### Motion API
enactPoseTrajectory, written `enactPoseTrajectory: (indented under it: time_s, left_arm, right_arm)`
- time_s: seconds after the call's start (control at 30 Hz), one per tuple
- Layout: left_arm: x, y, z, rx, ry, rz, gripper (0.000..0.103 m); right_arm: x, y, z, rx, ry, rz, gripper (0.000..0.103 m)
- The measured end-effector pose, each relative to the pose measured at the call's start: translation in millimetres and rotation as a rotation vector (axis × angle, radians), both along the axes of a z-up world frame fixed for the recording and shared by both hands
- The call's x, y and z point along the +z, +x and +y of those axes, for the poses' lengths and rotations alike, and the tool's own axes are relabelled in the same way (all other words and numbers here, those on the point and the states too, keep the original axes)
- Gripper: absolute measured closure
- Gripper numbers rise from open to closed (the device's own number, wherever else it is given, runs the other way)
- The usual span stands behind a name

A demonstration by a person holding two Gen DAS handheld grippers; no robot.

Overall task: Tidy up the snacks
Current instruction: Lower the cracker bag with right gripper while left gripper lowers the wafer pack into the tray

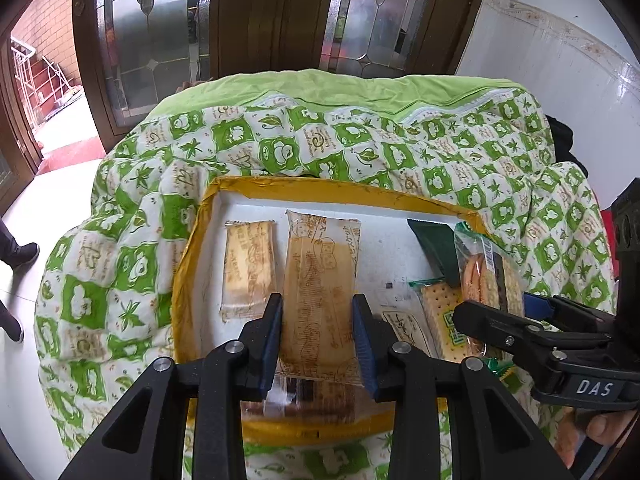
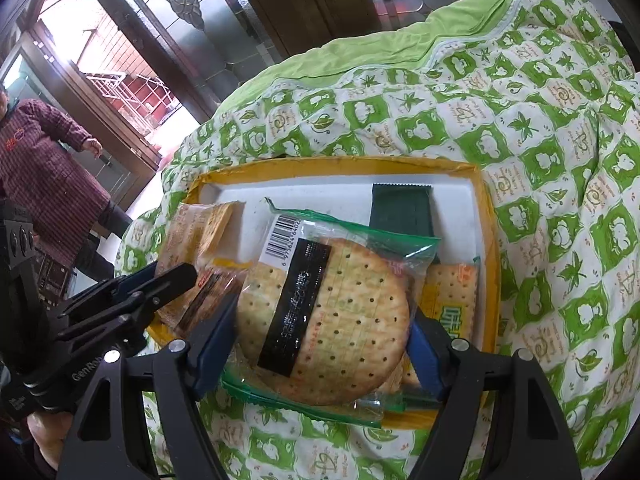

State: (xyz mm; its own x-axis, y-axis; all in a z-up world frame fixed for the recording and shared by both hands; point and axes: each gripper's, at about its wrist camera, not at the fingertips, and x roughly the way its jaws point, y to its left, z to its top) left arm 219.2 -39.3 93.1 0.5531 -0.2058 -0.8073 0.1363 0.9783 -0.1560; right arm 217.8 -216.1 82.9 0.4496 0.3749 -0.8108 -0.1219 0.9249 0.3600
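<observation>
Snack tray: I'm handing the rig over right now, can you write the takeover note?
Left gripper: shut on a long tan wafer pack, held over the tray.
Right gripper: shut on a round cracker pack, over the tray's near right part.
Lying in the tray: a small tan pack at left, a dark green pack at the far right, a square cracker pack at right.
The tray sits on a green patterned quilt.
Left to do: set both held packs down in order; the final arrangement is not evident.
</observation>
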Motion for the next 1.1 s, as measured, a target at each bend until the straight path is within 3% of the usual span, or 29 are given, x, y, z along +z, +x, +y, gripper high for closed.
enactPoseTrajectory:
  time_s: [0.63,1.1]
  left_arm:
    - [-28.2,32.0,-1.7,0.018,-0.016,0.056,0.068]
    - [-37.9,43.1,12.5,0.033,0.006,0.065,0.068]
  right_arm:
    - [-7.7,51.4,12.5,-0.022,0.091,0.065,0.027]
    - [-28.6,70.5,29.4,0.011,0.068,0.109,0.027]
